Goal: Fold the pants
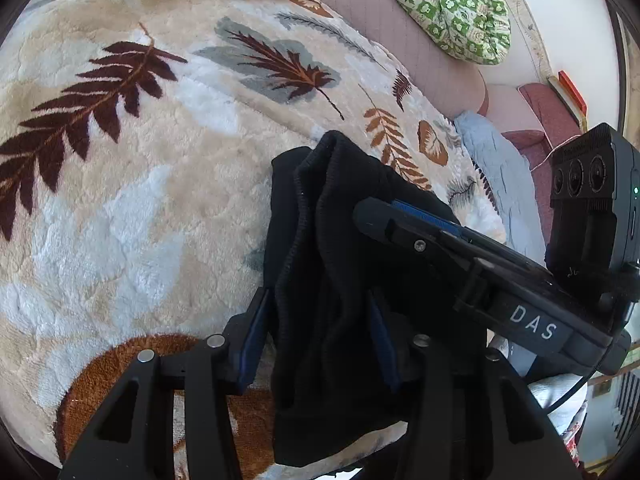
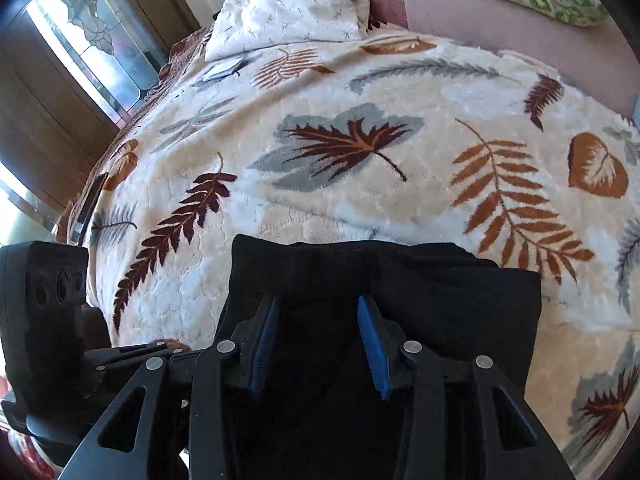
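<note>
**Black pants bunched on leaf-print blanket, both claws parted around them**

Black pants [image 1: 332, 240], soft and matte, ribbed along one hem [image 1: 304, 184]. Doubled over in thick layers, with deep lengthwise creases in the left wrist view. No pattern or label to be seen on the dark cloth.

Lying on a fluffy cream blanket [image 1: 140, 200] printed with brown, rust and grey leaves, at the near edge of it, close under both cameras. Well apart from the green checked pillow [image 1: 448, 8] at the far side.

In the left wrist view, stretched lengthwise away from the camera, ribbed end farthest out and tilted slightly rightward. In the right wrist view [image 2: 440, 300], seen as a broad dark block with a fairly straight far edge running across, stepped lower on the right.

Left claw [image 1: 318, 296]: parted, blue pads on either side of the bunched cloth, cloth filling the gap; no tight pinch visible. Right claw [image 2: 317, 300]: likewise parted, pads standing over black cloth, nothing squeezed between them. From the left wrist view, reaching in from the right [image 1: 384, 212], one finger laid across the top of the pants.
</note>
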{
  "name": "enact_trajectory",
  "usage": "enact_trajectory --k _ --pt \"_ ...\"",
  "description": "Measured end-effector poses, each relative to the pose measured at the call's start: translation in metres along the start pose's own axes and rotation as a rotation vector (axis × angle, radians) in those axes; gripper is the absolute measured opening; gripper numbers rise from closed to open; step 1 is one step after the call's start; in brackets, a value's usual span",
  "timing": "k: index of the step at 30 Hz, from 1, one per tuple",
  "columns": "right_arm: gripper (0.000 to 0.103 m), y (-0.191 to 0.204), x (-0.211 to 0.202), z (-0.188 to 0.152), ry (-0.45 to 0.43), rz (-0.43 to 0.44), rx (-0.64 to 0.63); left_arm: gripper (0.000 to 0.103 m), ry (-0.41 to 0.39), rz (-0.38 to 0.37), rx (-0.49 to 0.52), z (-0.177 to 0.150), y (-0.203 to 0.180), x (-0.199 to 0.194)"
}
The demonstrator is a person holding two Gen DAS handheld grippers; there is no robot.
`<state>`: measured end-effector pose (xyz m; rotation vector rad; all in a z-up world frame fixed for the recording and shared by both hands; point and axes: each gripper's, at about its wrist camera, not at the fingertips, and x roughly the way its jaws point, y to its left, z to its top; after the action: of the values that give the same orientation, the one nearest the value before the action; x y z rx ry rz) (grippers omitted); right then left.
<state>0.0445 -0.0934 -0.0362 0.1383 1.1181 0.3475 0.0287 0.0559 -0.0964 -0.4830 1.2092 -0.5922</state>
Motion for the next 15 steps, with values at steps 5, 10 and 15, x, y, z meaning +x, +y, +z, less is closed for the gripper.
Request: enact_trajectory --k 5,10,15 --pt "0.046 -0.012 -0.010 0.003 -0.007 0.073 0.045 0.049 -0.003 -0.027 -0.004 -0.001 -0.001 -0.007" --pt "0.073 -0.042 -0.076 -0.009 -0.171 0.117 0.134 0.063 -0.056 -0.064 -0.033 0.002 0.010 -0.033" --pt "0.083 -0.091 -0.097 -0.052 -0.175 0.086 0.253 0.069 -0.024 -0.130 -0.124 0.001 0.022 -0.022"
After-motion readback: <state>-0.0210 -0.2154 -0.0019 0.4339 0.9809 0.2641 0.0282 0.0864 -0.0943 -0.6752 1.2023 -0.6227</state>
